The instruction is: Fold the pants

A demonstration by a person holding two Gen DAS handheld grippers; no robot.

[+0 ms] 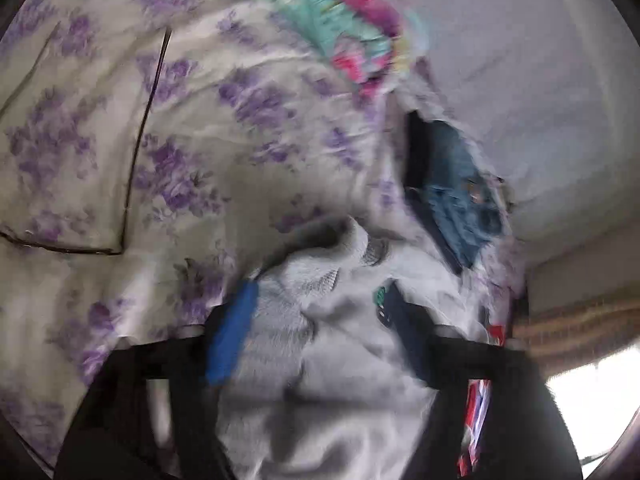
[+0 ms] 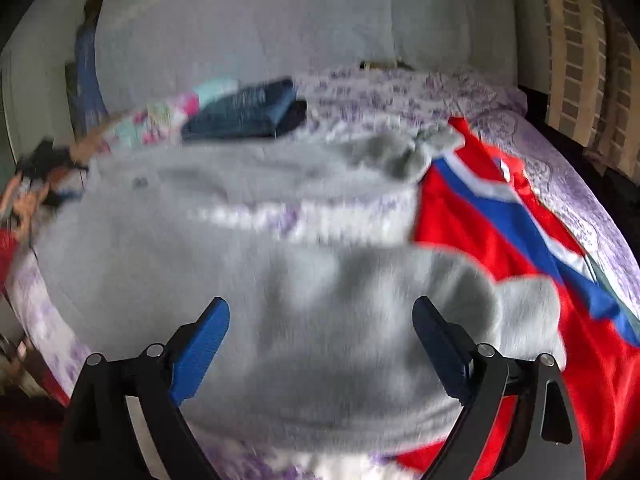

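Observation:
Light grey pants (image 2: pixel 248 240) lie spread across a bed with a purple-flowered sheet (image 1: pixel 160 160). In the right wrist view my right gripper (image 2: pixel 322 316) hovers over the near part of the grey cloth. Its blue fingers (image 2: pixel 204 344) stand wide apart with nothing pinched between them. In the left wrist view my left gripper (image 1: pixel 320 312) sits low over a bunched part of the grey pants (image 1: pixel 320 360). It is open, and the cloth rises between its blue pads (image 1: pixel 232 336) without being clamped. Both views are blurred.
A red garment with a blue and white stripe (image 2: pixel 500 220) lies beside the pants on the right. Folded blue jeans (image 2: pixel 244 114) and a teal and pink garment (image 1: pixel 352 36) sit further back. A thin black cable (image 1: pixel 140 140) crosses the sheet. A pale wall (image 2: pixel 280 20) stands behind the bed.

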